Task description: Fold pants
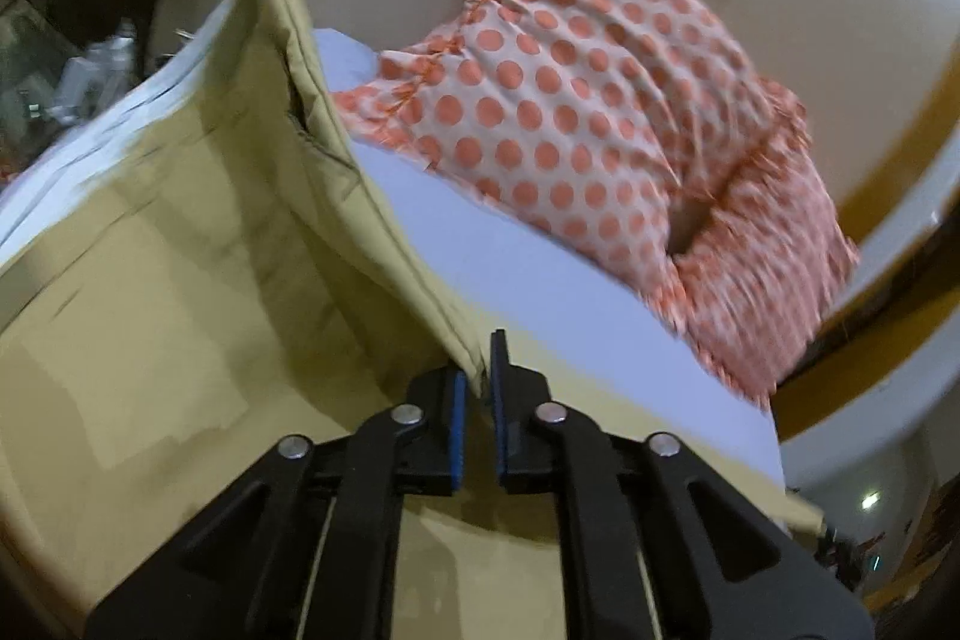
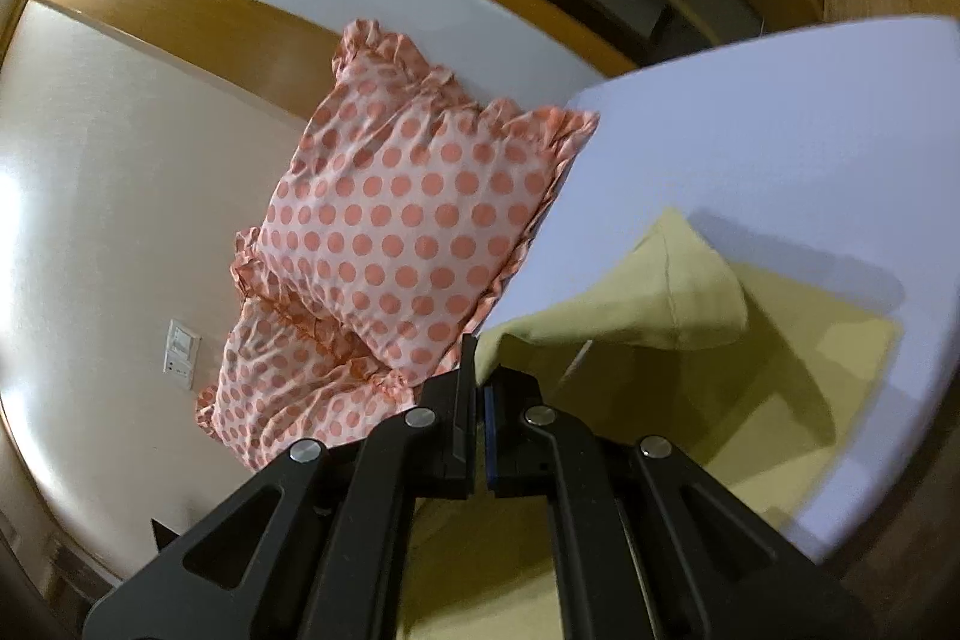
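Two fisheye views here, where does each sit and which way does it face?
Left wrist: on the left gripper, looking along its fingers at lifted pants, white bed and polka-dot pillows; only the gripper shows.
Right wrist: on the right gripper, facing pillows, wall, pants; only the gripper shows.
Shared: pants, pillows, bed.

From my feed I see two white pillows with orange polka dots (image 1: 576, 100) and ruffled edges, one overlapping the other, leaning against a cream wall (image 2: 90, 160). They sit at the head of a bed with a pale lavender sheet (image 2: 780, 130). A white switch plate (image 2: 180, 346) is on the wall, and wooden trim (image 2: 180, 10) runs above it.
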Available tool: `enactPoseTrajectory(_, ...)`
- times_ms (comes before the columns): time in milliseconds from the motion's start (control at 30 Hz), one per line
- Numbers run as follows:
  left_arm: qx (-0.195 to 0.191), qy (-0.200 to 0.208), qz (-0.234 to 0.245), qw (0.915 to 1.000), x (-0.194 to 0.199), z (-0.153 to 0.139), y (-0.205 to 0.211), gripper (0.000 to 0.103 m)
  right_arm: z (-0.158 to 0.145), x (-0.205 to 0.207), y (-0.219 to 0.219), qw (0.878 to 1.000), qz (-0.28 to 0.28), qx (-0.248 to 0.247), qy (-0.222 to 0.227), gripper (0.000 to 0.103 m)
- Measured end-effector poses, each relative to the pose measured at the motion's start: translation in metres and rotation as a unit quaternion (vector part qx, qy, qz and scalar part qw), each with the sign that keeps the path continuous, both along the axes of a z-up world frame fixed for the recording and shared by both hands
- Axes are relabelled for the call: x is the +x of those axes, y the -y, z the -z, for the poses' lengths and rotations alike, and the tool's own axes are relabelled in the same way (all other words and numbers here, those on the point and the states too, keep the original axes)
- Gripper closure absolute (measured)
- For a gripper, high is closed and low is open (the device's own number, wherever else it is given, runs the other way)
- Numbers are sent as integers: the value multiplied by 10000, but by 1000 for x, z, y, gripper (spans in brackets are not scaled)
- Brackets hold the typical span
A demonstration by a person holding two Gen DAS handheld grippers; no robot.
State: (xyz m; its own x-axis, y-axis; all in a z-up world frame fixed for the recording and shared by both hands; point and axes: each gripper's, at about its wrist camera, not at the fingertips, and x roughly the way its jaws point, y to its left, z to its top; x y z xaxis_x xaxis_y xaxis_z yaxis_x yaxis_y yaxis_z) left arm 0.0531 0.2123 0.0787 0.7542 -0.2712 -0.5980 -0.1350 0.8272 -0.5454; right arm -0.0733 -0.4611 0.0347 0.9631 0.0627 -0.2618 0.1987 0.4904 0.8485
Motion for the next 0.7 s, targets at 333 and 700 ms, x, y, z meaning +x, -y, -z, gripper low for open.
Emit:
enactPoseTrajectory(333, -377, -551, -543, 9963, -118, 75, -11, 92, 51, -25, 12, 9967, 220, 198, -759, 101)
enactPoseTrajectory(700, -118, -434, -406, 9982, -131, 78, -11, 92, 45, -36, 14, 9882, 316, -400, -1445, 101)
